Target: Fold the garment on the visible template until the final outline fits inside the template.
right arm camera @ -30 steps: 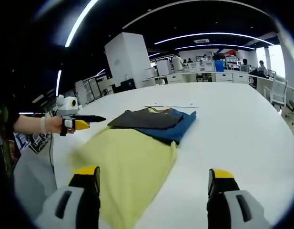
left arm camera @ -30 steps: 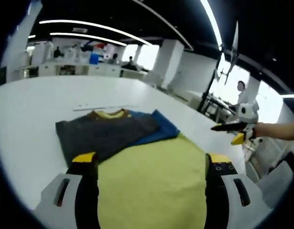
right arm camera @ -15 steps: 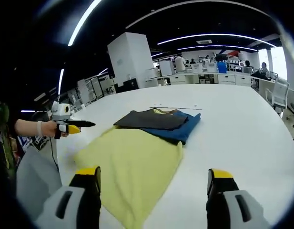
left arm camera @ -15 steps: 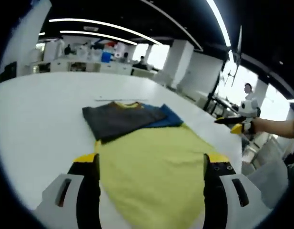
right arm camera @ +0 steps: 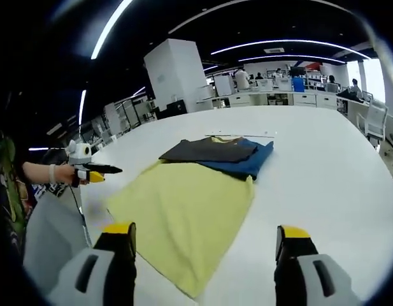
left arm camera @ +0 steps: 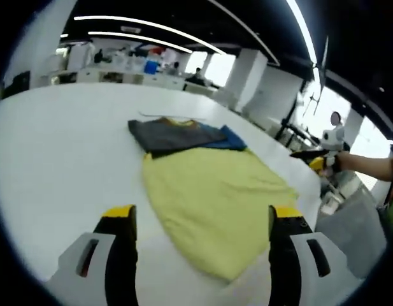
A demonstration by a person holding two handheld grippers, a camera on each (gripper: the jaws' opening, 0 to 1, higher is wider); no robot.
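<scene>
- Yellow garment (left arm camera: 215,207) (right arm camera: 186,210): flat on white table (left arm camera: 50,159) (right arm camera: 323,166), ahead of both tools, touching neither.
- Long axis: runs from near table edge toward far stack; far end meets dark grey garment (left arm camera: 167,134) (right arm camera: 209,150) lying on blue garment (left arm camera: 231,137) (right arm camera: 247,164).
- Left gripper (left arm camera: 196,220): jaws wide apart, empty, hovering at near end of yellow cloth.
- Right gripper (right arm camera: 199,236): jaws apart, empty, near edge.

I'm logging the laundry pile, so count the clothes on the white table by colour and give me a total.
Yellow garment: 1
Dark grey garment: 1
Blue garment: 1
Total: 3, all lying on the white table.
</scene>
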